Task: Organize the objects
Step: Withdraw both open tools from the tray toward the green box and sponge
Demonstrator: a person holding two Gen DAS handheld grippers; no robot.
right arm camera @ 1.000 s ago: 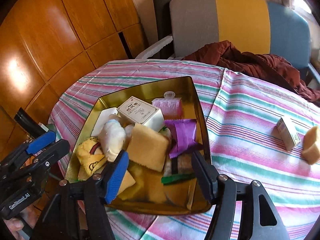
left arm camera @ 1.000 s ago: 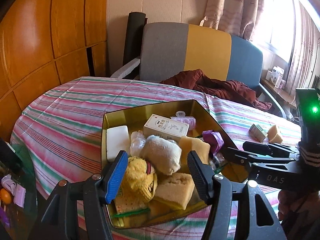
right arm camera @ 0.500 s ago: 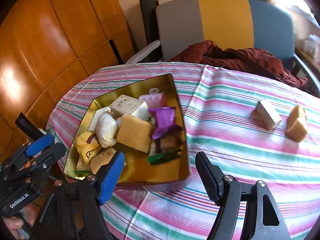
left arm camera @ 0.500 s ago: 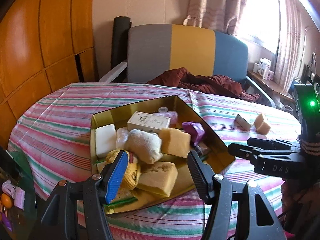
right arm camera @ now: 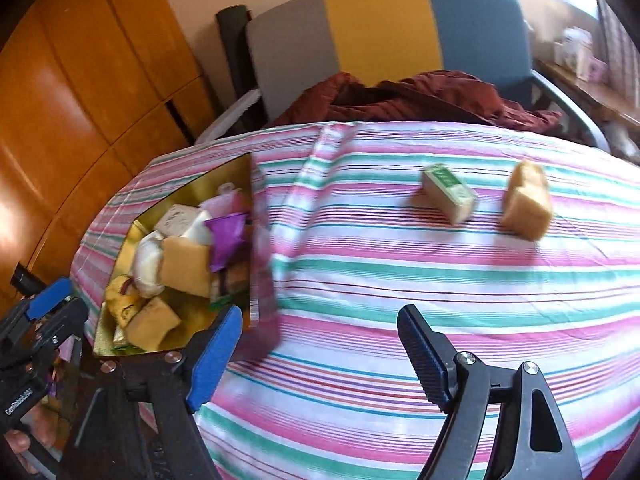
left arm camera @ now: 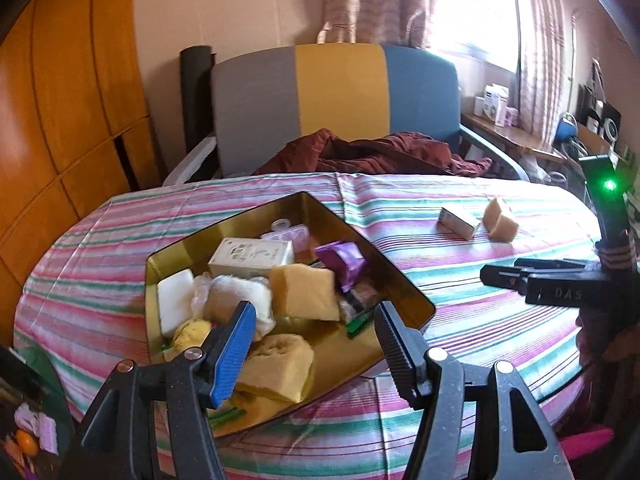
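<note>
A gold tin (left arm camera: 384,268) (right arm camera: 240,168) on the striped tablecloth holds several items: sponges, a white soap bar, a small carton, a purple packet. A small green-white box (right arm camera: 448,192) (left arm camera: 458,222) and a tan sponge block (right arm camera: 526,204) (left arm camera: 500,220) lie loose on the cloth to the right. My left gripper (left arm camera: 314,344) is open and empty, just in front of the tin. My right gripper (right arm camera: 320,356) is open and empty, right of the tin, facing the loose box and sponge.
A grey, yellow and blue chair (left arm camera: 336,100) with a dark red cloth (left arm camera: 372,152) stands behind the table. Wooden panels (left arm camera: 60,100) line the left wall. A shelf with small things (left arm camera: 504,128) runs under the window on the right.
Both grippers have drawn back from the tin. The right gripper has swung right, so the loose box and sponge now sit ahead of it. Both stay open.
</note>
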